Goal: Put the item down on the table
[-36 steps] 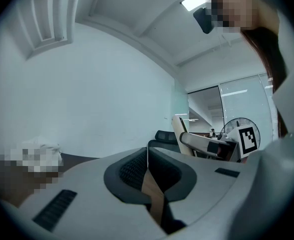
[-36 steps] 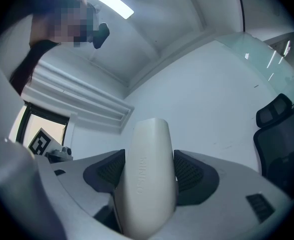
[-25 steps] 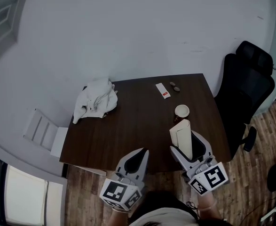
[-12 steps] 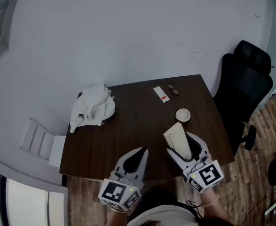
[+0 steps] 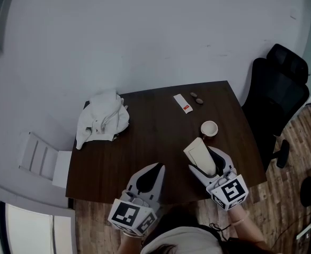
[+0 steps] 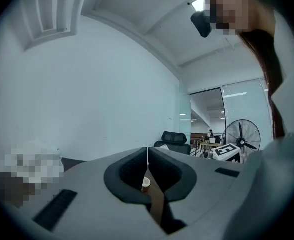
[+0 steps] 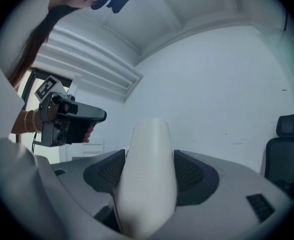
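Note:
My right gripper (image 5: 204, 162) is shut on a cream, flat, rounded-end item (image 5: 200, 154) that sticks up out of its jaws above the near right part of the dark wooden table (image 5: 150, 142). In the right gripper view the same cream item (image 7: 148, 171) fills the space between the two dark pads, my right gripper (image 7: 149, 170) pressed on both its sides. My left gripper (image 5: 149, 177) hangs over the table's near edge with its jaws together and nothing held. In the left gripper view my left gripper (image 6: 147, 159) shows only a thin slit between its pads.
A crumpled white cloth (image 5: 102, 118) lies at the far left of the table. A small paper cup (image 5: 209, 128), a white sachet with a red mark (image 5: 183, 103) and two small dark pieces (image 5: 196, 98) sit at the far right. A black office chair (image 5: 278, 97) stands right of the table.
The right gripper with the cream item has tilted and come lower toward the table. The head view has shifted a little. The left gripper stays where it was.

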The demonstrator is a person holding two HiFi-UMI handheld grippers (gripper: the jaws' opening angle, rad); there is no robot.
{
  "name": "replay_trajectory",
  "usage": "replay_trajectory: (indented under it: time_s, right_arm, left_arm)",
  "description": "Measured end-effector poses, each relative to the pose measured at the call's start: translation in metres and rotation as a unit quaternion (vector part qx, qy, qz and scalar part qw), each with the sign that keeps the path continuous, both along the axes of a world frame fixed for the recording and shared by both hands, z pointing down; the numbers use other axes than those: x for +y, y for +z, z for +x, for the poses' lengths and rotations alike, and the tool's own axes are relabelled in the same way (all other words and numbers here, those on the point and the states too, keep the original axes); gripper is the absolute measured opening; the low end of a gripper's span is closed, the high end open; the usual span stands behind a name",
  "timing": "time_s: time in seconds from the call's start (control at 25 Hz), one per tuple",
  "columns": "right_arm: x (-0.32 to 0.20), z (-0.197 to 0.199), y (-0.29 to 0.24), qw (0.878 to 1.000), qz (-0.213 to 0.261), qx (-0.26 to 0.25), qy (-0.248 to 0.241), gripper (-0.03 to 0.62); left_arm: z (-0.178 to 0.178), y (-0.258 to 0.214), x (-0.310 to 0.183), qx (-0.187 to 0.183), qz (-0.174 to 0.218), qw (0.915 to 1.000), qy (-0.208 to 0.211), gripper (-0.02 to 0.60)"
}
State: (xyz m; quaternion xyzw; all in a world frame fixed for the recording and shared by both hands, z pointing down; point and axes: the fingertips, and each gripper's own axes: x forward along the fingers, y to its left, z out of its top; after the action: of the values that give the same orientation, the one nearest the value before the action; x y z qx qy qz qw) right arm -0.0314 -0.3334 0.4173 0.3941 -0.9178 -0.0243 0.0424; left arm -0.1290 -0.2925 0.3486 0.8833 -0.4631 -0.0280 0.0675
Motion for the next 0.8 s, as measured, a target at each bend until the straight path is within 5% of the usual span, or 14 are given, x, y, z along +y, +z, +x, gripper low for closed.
replay_trajectory:
  time_s: [0.8]
  right_arm:
    - [-0.036, -0.023, 0.128, 0.989, -0.07, 0.128, -0.022, 0.31]
  left_arm:
    - [-0.021, 0.022, -0.028, 0.003, -0.029, 0.9995, 0.014, 0.023]
